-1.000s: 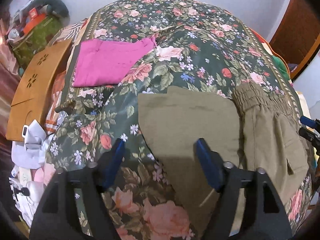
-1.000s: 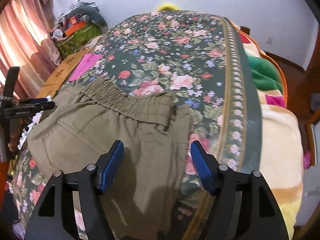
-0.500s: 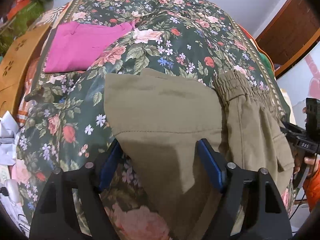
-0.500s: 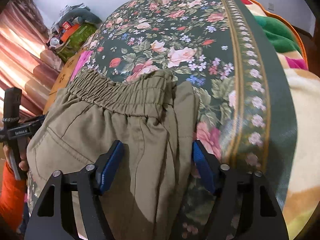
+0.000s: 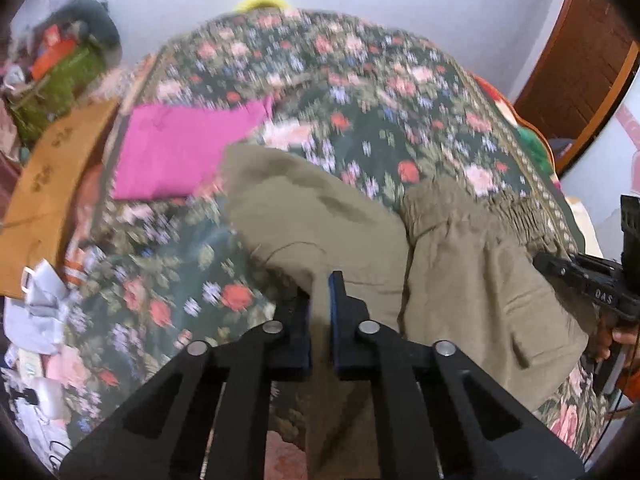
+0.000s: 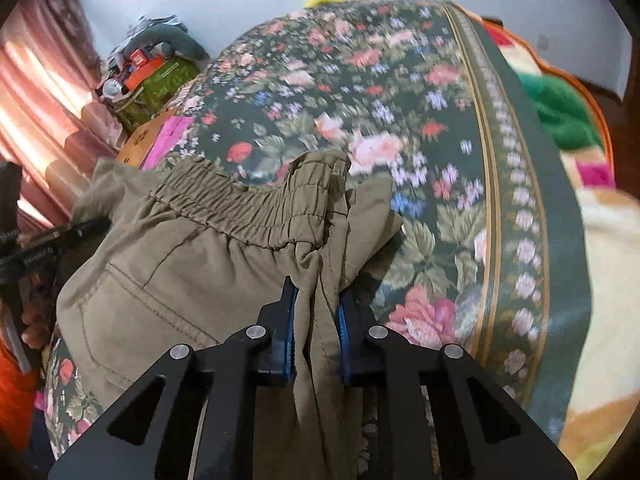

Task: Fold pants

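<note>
Olive-green pants (image 5: 320, 216) lie on a floral bedspread (image 5: 360, 92), leg part folded toward the elastic waistband (image 6: 240, 204). My left gripper (image 5: 320, 300) is shut on the near edge of the pants' leg fabric. My right gripper (image 6: 316, 304) is shut on a bunched fold of the pants (image 6: 168, 264) just below the waistband's right end. The fabric is lifted and gathered at both grips. The right gripper also shows at the right edge of the left wrist view (image 5: 592, 280), and the left one at the left edge of the right wrist view (image 6: 40, 248).
A folded magenta garment (image 5: 180, 148) lies on the bed's far left. A brown cardboard piece (image 5: 44, 192) and a clutter pile (image 5: 60, 72) stand left of the bed. A coloured blanket (image 6: 560, 108) hangs on the bed's right side. A wooden door (image 5: 580, 60) is far right.
Both grippers have gone from open to shut on the pants' near edge. The fabric is now bunched and lifted at both grips.
</note>
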Demonstrator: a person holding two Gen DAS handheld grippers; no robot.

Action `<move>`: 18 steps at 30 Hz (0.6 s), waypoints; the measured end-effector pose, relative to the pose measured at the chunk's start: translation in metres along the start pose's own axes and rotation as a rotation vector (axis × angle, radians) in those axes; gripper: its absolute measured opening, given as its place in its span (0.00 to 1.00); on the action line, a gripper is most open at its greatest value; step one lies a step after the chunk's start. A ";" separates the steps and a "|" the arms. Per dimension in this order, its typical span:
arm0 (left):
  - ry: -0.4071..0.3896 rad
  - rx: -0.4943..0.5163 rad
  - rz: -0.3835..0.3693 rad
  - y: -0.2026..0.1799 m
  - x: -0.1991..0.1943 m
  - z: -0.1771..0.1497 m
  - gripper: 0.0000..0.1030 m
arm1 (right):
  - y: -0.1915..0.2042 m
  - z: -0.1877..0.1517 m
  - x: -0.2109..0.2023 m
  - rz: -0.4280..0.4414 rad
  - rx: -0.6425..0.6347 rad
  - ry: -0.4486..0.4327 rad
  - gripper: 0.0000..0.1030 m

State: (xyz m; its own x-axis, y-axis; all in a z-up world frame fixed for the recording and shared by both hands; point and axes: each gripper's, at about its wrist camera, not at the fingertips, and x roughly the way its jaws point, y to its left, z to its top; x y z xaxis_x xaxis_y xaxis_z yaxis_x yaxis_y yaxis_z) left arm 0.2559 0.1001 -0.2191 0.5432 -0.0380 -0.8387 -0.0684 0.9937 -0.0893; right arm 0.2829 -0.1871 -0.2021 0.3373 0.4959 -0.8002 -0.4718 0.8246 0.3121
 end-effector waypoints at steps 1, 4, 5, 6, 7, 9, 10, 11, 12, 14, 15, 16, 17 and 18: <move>-0.020 0.003 0.007 0.000 -0.007 0.003 0.04 | 0.005 0.004 -0.003 -0.009 -0.030 -0.006 0.14; -0.050 0.017 0.014 0.001 -0.020 0.013 0.04 | 0.017 0.018 -0.013 -0.011 -0.072 -0.033 0.14; -0.059 0.031 0.028 0.001 -0.023 0.016 0.04 | 0.023 0.025 -0.018 -0.008 -0.086 -0.048 0.14; -0.071 0.039 0.046 0.001 -0.027 0.019 0.04 | 0.026 0.029 -0.021 -0.009 -0.097 -0.058 0.14; -0.081 0.044 0.058 0.002 -0.030 0.021 0.04 | 0.033 0.037 -0.027 -0.014 -0.119 -0.082 0.14; -0.107 0.041 0.069 0.007 -0.039 0.027 0.03 | 0.043 0.049 -0.035 -0.019 -0.141 -0.115 0.14; -0.121 0.033 0.071 0.012 -0.044 0.032 0.03 | 0.048 0.055 -0.039 -0.018 -0.141 -0.135 0.14; -0.138 0.021 0.075 0.017 -0.050 0.037 0.03 | 0.053 0.063 -0.042 -0.016 -0.145 -0.155 0.14; -0.150 0.011 0.079 0.021 -0.055 0.040 0.03 | 0.057 0.066 -0.044 -0.012 -0.148 -0.171 0.14; -0.181 -0.026 0.083 0.034 -0.066 0.051 0.03 | 0.069 0.079 -0.046 -0.005 -0.169 -0.208 0.14; -0.200 -0.039 0.081 0.041 -0.072 0.056 0.03 | 0.076 0.083 -0.045 -0.003 -0.179 -0.218 0.14; -0.212 -0.047 0.087 0.045 -0.076 0.059 0.03 | 0.081 0.089 -0.043 0.004 -0.187 -0.223 0.14; -0.223 -0.053 0.095 0.051 -0.079 0.062 0.03 | 0.086 0.094 -0.040 0.011 -0.191 -0.228 0.14; -0.236 -0.060 0.105 0.058 -0.082 0.067 0.03 | 0.090 0.100 -0.036 0.015 -0.197 -0.233 0.14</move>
State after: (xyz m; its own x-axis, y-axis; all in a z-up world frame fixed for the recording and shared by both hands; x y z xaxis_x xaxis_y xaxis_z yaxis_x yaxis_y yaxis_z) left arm 0.2634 0.1682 -0.1195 0.7101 0.0975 -0.6973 -0.1801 0.9826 -0.0461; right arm 0.3097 -0.1031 -0.0937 0.4961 0.5753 -0.6503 -0.6192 0.7595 0.1995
